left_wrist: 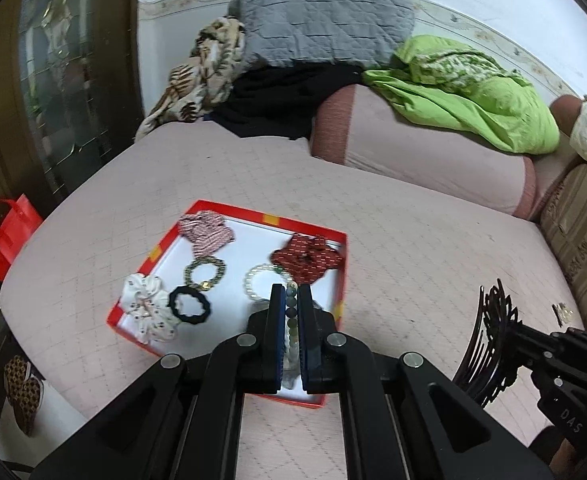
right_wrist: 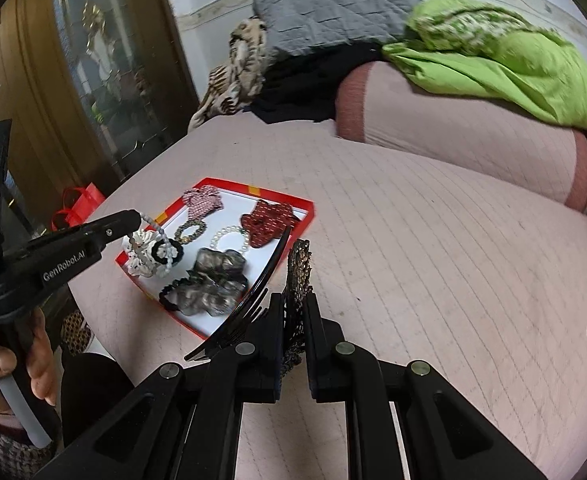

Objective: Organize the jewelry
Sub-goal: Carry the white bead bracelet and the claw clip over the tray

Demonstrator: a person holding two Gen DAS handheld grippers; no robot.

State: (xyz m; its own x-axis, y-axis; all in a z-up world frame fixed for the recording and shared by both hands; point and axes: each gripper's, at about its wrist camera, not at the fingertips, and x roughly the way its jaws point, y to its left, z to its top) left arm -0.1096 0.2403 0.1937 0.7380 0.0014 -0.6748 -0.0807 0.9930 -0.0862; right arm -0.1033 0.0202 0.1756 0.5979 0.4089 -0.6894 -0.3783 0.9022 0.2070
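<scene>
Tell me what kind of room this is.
Most likely a bedroom at home: a quilted pink bed carries a red tray of jewelry, with a grey pillow and a green blanket piled behind.

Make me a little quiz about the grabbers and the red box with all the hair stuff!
1. True or false: the left gripper is shut on a bead bracelet.
2. What does the right gripper hold? A) black hair comb B) white scrunchie C) pearl bracelet
3. Fill in: the dark red scrunchie lies inside the ____ box.

Key: 1 true. 2 A. 3 red.
</scene>
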